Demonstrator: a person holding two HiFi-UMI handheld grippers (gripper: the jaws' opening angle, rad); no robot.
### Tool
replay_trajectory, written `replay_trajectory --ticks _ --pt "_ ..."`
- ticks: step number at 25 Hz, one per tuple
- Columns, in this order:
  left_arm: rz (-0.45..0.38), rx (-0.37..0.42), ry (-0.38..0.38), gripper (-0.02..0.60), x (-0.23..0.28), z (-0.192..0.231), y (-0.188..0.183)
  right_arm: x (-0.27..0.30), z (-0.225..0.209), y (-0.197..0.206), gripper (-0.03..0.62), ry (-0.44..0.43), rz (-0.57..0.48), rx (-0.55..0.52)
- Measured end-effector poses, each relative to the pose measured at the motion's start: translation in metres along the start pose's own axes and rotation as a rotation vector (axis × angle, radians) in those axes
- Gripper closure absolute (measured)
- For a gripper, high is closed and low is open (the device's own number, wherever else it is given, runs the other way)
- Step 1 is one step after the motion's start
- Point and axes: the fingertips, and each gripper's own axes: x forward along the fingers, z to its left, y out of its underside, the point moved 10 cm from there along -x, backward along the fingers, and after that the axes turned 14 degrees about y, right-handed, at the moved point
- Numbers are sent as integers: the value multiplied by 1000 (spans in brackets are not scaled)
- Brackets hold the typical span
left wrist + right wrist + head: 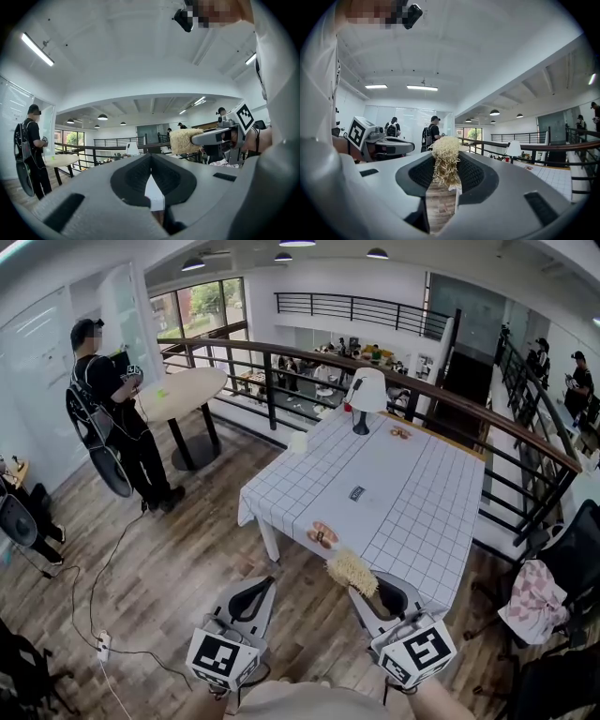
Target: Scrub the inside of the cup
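Both grippers are raised in front of the near end of a table covered by a white grid cloth (412,512). My right gripper (367,585) is shut on a straw-coloured fibre scrubber (352,570), whose bushy end sticks out past the jaws toward the left. The scrubber (446,161) fills the gap of the right gripper (445,180) in its own view. My left gripper (257,587) is shut with nothing in it; its jaws meet at the tip (151,164). From there the scrubber (186,141) shows to the right. A small pale cup-like thing (298,442) stands at the table's far left corner.
A white lamp (366,395) stands at the table's far end, with small items (322,535) lying on the cloth. A person in black (112,418) stands left by a round table (183,390). A railing (422,390) runs behind. A chair with pink cloth (534,601) sits right.
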Motion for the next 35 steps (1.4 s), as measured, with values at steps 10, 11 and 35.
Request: replay_trajectory --ticks 10,11,35 --pt "3 -23 -41 568 13 -21 6 -8 -17 15 467 -41 8 0" --pt "6 -21 -44 568 12 -22 7 -10 -17 17 467 -41 8 3" --pt "4 -4 -25 568 82 63 37 89 -66 36 467 -34 3 -71"
